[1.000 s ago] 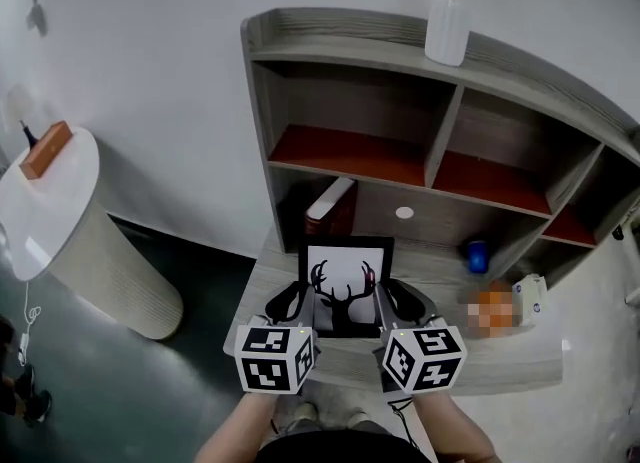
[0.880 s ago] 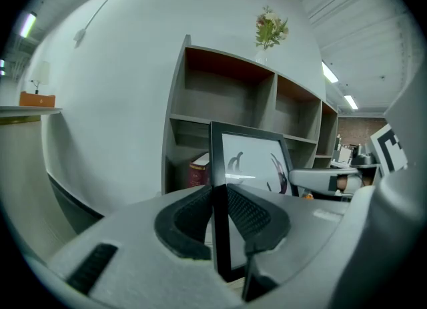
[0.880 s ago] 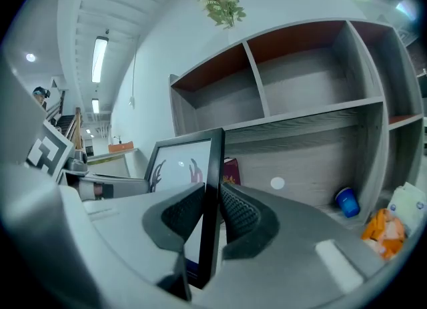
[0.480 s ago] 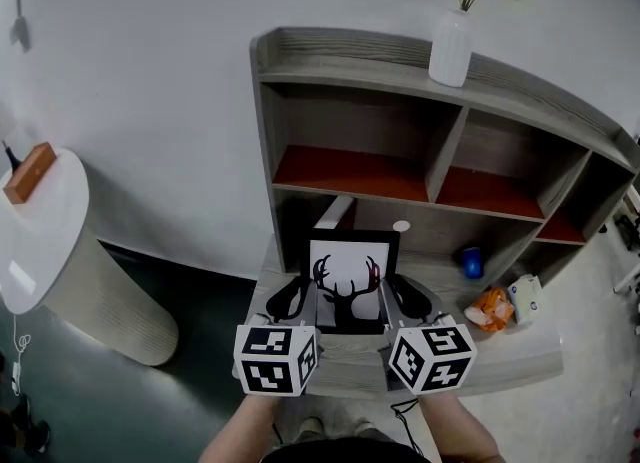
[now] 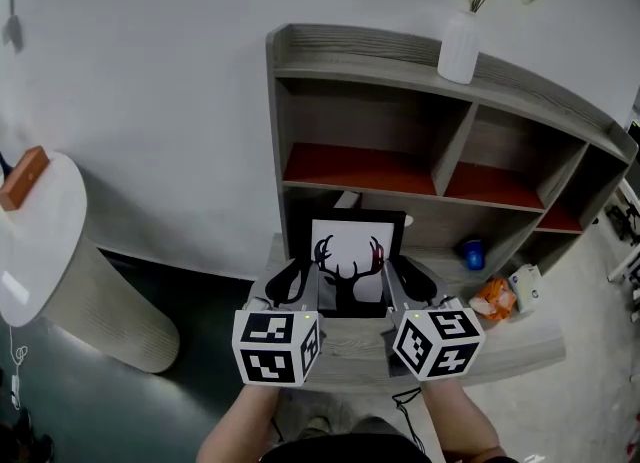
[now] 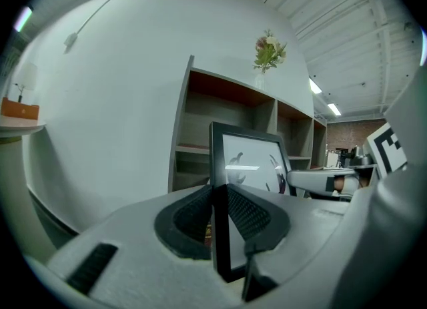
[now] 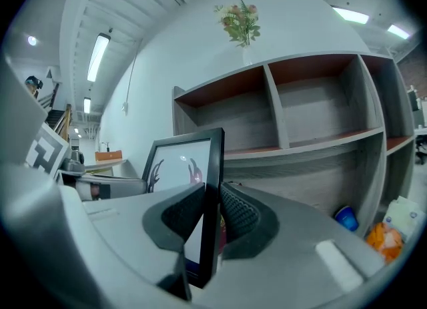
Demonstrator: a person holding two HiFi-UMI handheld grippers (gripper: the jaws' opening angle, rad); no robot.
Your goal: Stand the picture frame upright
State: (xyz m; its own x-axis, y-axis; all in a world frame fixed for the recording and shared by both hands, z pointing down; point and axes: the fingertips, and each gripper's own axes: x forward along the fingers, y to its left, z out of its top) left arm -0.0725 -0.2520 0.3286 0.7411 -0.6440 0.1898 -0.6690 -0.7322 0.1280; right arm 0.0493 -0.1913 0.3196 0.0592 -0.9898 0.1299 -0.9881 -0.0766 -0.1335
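Observation:
A black picture frame point(image 5: 352, 263) with a deer-antler print is held off the desk, nearly upright, facing me. My left gripper point(image 5: 308, 286) is shut on its left edge and my right gripper point(image 5: 393, 284) is shut on its right edge. In the left gripper view the picture frame point(image 6: 220, 194) stands edge-on between the ribbed pads, with the right gripper point(image 6: 320, 181) beyond it. The right gripper view shows the picture frame point(image 7: 210, 187) clamped the same way. Its lower edge is hidden behind the grippers.
A grey shelf unit point(image 5: 400, 111) with red-lined compartments rises behind the desk point(image 5: 500, 346). A white vase of flowers point(image 5: 460, 46) stands on top. A blue cup point(image 5: 473, 251), an orange packet point(image 5: 490, 299) and a white carton point(image 5: 526, 287) sit at the right. A round white side table point(image 5: 40, 241) stands left.
Both grippers have lifted the picture frame and tilted it more upright. It now stands higher against the shelf's lower compartment, covering the book and white disc behind it.

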